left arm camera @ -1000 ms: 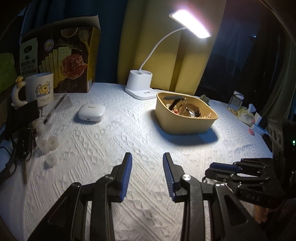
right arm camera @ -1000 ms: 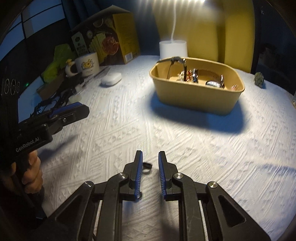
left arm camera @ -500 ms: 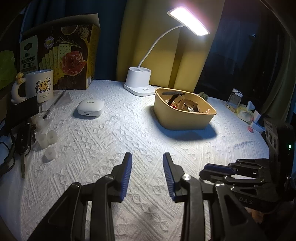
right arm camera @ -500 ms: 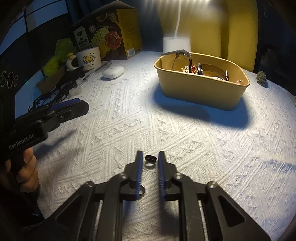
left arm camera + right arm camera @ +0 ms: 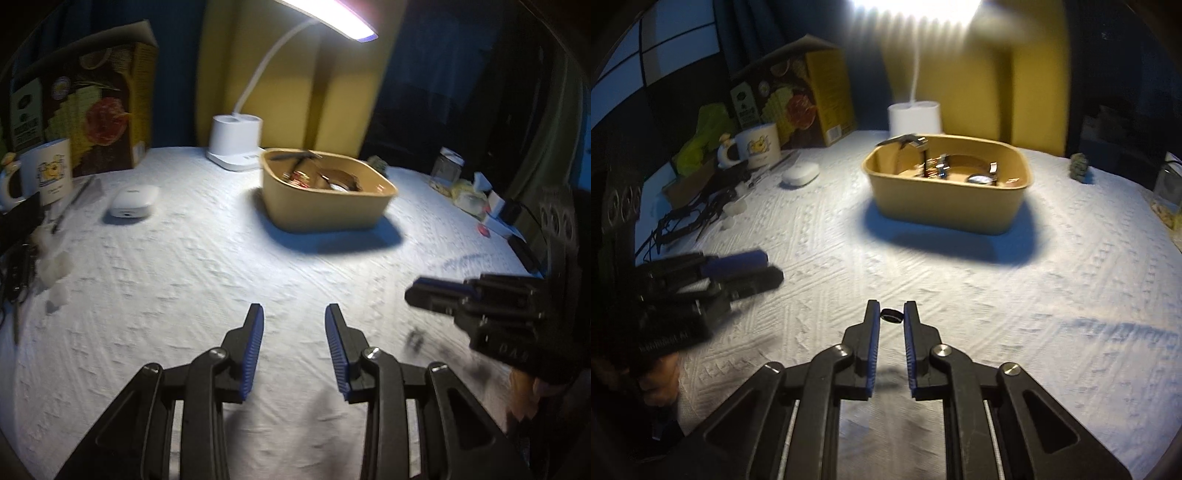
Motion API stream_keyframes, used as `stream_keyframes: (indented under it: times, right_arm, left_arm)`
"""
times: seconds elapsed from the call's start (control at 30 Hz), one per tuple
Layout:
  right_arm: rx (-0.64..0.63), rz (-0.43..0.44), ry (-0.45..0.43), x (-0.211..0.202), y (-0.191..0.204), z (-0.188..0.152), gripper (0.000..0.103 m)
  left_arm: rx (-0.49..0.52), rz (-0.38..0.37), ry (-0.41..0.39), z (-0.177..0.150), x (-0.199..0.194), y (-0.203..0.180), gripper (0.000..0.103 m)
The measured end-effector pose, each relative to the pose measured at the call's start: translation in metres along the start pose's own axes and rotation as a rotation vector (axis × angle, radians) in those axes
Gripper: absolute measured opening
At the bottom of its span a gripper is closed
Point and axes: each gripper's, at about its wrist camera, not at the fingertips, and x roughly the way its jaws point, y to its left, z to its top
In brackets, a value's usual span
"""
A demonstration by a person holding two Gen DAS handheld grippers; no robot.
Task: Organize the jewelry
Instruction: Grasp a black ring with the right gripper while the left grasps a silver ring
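Note:
A small dark ring (image 5: 891, 316) sits pinched between the fingertips of my right gripper (image 5: 891, 314), lifted above the white cloth. In the left wrist view the right gripper (image 5: 417, 291) is at the right, with a dark blur (image 5: 414, 338) on the cloth below it. A tan tub (image 5: 947, 184) holding watches and other jewelry stands farther back in the middle; it also shows in the left wrist view (image 5: 325, 201). My left gripper (image 5: 294, 314) is open and empty above the cloth, and shows at the left of the right wrist view (image 5: 768, 269).
A white desk lamp (image 5: 236, 146) stands behind the tub. A cracker box (image 5: 92, 107), a mug (image 5: 48, 175), a white earbud case (image 5: 131, 199), keys and small white caps (image 5: 55, 266) lie at the left. A small glass jar (image 5: 445, 170) and packets sit at the right edge.
My right gripper has risen off the cloth with the ring between its tips, and both views have swung toward the tub. The left gripper stays open.

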Motion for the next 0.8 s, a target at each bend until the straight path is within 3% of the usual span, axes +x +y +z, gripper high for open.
stream_keyframes:
  times: [0.37, 0.7, 0.8]
  right_arm:
    - [0.091, -0.033, -0.030, -0.022, -0.048, -0.020, 0.011]
    - [0.120, -0.032, -0.052, -0.030, -0.063, -0.025, 0.011]
    - [0.123, -0.031, -0.052, -0.030, -0.063, -0.026, 0.012]
  left_arm:
    - [0.109, -0.048, 0.093, -0.009, 0.022, -0.048, 0.033]
    - [0.218, -0.029, 0.134, -0.022, 0.027, -0.069, 0.033]
    - [0.249, -0.027, 0.134, -0.023, 0.027, -0.074, 0.013]
